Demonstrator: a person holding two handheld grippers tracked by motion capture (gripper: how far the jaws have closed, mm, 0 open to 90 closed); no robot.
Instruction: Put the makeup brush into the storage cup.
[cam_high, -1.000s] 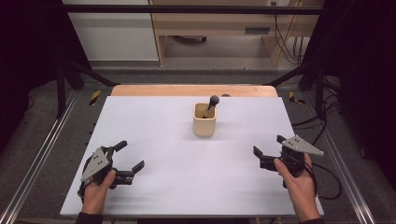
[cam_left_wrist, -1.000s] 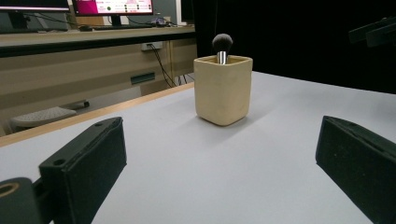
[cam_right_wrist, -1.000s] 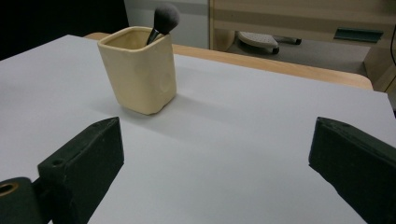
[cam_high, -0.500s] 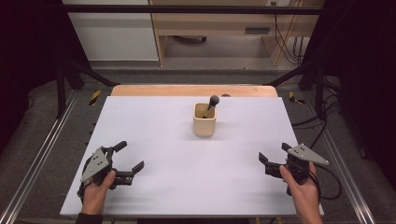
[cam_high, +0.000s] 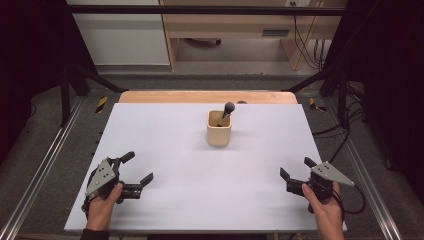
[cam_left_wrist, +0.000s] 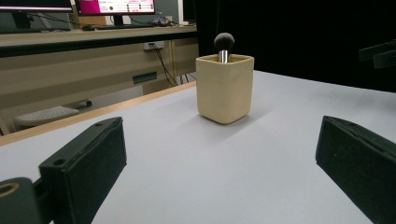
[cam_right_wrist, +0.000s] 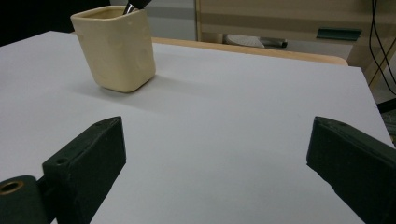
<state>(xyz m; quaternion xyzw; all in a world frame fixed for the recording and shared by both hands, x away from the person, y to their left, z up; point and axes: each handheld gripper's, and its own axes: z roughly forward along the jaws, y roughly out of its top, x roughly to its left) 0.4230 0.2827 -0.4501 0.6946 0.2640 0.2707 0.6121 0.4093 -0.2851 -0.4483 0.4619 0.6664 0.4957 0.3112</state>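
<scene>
A cream square cup (cam_high: 219, 130) stands upright at the middle of the white table, toward the far side. A black-tipped brush (cam_high: 228, 109) leans inside it, head up. In the left gripper view the cup (cam_left_wrist: 224, 87) sits ahead with the brush head (cam_left_wrist: 224, 41) poking above its rim. The right gripper view has the cup (cam_right_wrist: 115, 47) at upper left. My left gripper (cam_high: 138, 171) rests open near the front left corner, nothing between its jaws. My right gripper (cam_high: 297, 168) rests open near the front right edge, also holding nothing. Both are far from the cup.
The white table top (cam_high: 170, 150) has a wooden strip (cam_high: 200, 96) along its far edge. Metal frame rails (cam_high: 42, 165) run along both sides. A wooden bench (cam_high: 235, 25) and cables (cam_high: 305, 35) stand beyond the table. Monitors (cam_left_wrist: 114, 6) sit on a desk in the left gripper view.
My right gripper has drawn back toward the front edge and slightly to the right. The left gripper, cup and brush have not moved.
</scene>
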